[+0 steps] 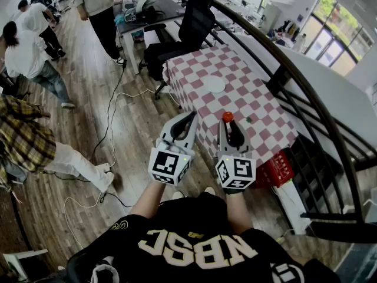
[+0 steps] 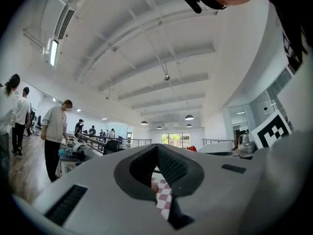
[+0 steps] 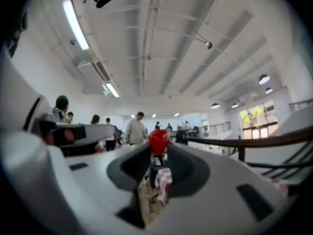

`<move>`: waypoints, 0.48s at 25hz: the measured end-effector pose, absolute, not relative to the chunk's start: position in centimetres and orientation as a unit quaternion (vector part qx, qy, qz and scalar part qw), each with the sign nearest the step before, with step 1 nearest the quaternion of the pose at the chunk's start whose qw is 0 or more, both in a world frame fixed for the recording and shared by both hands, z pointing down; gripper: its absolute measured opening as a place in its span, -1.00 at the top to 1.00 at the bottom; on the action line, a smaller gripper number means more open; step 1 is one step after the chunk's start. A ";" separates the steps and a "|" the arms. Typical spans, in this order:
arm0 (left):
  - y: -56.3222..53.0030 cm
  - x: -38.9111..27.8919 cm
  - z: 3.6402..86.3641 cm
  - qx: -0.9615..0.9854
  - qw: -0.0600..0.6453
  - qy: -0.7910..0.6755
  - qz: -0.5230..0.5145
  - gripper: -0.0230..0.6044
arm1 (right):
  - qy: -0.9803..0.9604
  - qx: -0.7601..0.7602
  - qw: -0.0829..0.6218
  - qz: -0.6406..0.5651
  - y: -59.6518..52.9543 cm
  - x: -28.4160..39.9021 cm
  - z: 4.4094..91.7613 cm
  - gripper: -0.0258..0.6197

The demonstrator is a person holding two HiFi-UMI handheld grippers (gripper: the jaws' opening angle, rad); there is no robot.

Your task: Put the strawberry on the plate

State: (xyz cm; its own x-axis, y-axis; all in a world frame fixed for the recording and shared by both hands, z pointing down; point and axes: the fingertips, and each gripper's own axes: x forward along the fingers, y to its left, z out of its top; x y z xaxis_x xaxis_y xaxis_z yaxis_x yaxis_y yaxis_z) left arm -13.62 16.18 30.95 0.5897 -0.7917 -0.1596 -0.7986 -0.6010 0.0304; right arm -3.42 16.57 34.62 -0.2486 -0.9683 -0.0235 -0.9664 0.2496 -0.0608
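Nearest, black shirt [image 1: 194,249] with pale lettering, cut off by the bottom edge. Just beyond, at left, left gripper [image 1: 192,118]: shut tip to tip, with a sliver of check cloth showing through the gap lower down; held in the air beside the table's near corner. To its right, right gripper [image 1: 228,124]: jaws narrow, pinching strawberry [image 1: 227,117] at the very tips.

Strawberry small, rounded, bright red, standing a little proud of the tips. Held in the air, seen against the cloth's near edge, well apart from plate [image 1: 214,84]. Plate white, round, flat on the cloth toward its left edge.

Table [image 1: 259,108] draped in red-and-white check cloth that hangs down the sides. Small dark speck [image 1: 248,119] on the cloth right of the strawberry, too small to tell.

Around it, from left: people [image 1: 26,55] standing on wood-plank floor [image 1: 88,81], cables [image 1: 112,117] trailing across it, black chair [image 1: 188,34] behind the table, dark curved railing [image 1: 306,99], windows [image 1: 339,28] at top right.

Strawberry's lower part hidden between the jaws; in the right gripper view only a soft-edged red lump [image 3: 159,140]. Red thing [image 1: 274,171] below the table's near side, half covered by the cloth, not identifiable. Both gripper views tilted up, mostly white ceiling and strip lights.
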 end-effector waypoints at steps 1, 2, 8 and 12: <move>15.9 -14.0 31.0 -0.890 0.014 0.449 0.083 0.88 | 0.790 -0.612 0.024 -0.017 16.5 -3.4 34.7 0.56; 15.6 -14.3 31.1 -0.888 0.005 0.452 0.087 0.88 | 0.791 -0.612 0.021 -0.017 16.5 -3.5 34.8 0.56; 14.3 -14.3 32.1 -0.891 -0.016 0.444 0.091 0.88 | 0.788 -0.615 0.006 -0.028 15.2 -3.1 35.9 0.56; 12.7 -13.6 33.9 -0.893 -0.027 0.442 0.080 0.88 | 0.790 -0.612 -0.004 -0.043 13.0 -2.9 37.6 0.56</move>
State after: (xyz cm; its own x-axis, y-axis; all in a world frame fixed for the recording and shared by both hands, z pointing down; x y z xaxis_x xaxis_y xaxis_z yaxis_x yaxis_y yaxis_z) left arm -13.57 12.71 33.85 0.5957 -0.7944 -0.1186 -0.7859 -0.6070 0.1184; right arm -2.88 13.03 37.61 -0.2517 -0.9659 0.0599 -0.9667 0.2480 -0.0627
